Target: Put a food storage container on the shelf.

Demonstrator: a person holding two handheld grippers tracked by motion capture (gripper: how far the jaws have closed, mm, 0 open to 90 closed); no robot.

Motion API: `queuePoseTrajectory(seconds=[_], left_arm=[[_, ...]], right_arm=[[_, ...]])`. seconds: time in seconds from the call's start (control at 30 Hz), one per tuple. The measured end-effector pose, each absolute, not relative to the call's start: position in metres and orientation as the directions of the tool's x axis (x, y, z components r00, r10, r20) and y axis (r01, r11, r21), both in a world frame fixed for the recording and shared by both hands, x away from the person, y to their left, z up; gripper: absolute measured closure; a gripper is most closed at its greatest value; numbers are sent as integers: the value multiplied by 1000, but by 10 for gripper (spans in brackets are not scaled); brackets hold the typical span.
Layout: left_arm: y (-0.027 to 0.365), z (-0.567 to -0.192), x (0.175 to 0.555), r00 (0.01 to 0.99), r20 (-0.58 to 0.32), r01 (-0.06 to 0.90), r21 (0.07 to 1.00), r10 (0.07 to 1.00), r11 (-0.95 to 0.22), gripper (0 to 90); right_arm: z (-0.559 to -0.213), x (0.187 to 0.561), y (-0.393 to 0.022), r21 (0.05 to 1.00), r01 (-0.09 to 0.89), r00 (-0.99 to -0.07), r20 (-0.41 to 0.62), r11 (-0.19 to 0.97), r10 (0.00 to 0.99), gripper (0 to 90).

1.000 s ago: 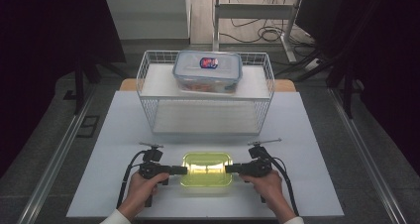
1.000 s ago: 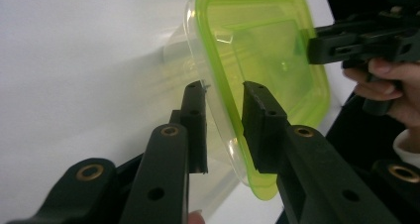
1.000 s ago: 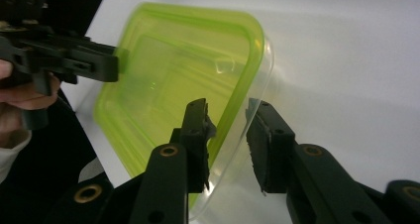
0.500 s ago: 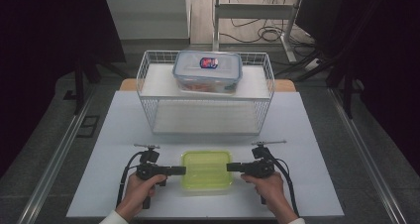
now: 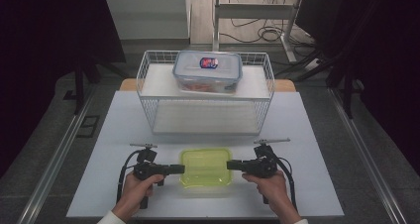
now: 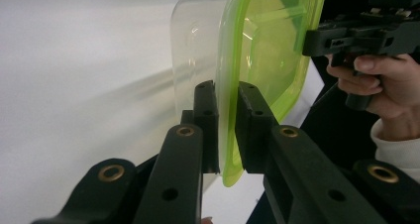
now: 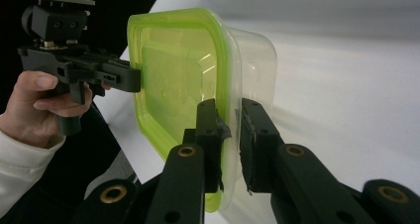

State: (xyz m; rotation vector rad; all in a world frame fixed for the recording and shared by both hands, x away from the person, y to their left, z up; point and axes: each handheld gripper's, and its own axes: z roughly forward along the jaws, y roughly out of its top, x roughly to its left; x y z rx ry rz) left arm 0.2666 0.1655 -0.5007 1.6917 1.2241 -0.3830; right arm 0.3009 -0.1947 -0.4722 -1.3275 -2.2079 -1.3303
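Gripping the clear plastic container w/ lime-green lid [image 5: 206,167] from both ends: left gripper [image 5: 180,169] pinches its left rim, right gripper [image 5: 231,165] its right rim, jaws of each clamped on the lid edge and wall, as both gripper views show close up. Jaws have just been closing onto it. Container sits at the near-centre of the white table [image 5: 317,149], in front of the white wire basket [image 5: 148,80] holding a lidded clear food box w/ blue label [image 5: 208,71].

Probably a two-handed lift towards the basket. To do it well: keep both grips even, raise hands together so the box stays level, don't twist or the rim slips out; clear the basket's front wall before moving fwd.
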Motion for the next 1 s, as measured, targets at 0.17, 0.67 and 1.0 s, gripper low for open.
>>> queuePoseTrajectory(seconds=[0.17,0.67,1.0], left_arm=[[167,-496,265,458,-701,845,534,547,-23,810],[170,-474,261,506,-665,805,593,550,-25,810],[173,-459,265,533,-643,783,621,551,-33,810]], right_arm=[[-466,299,-194,600,781,-578,588,174,566,789],[-448,293,-193,651,743,-617,572,159,540,789],[-435,294,-192,677,721,-637,565,146,525,789]])
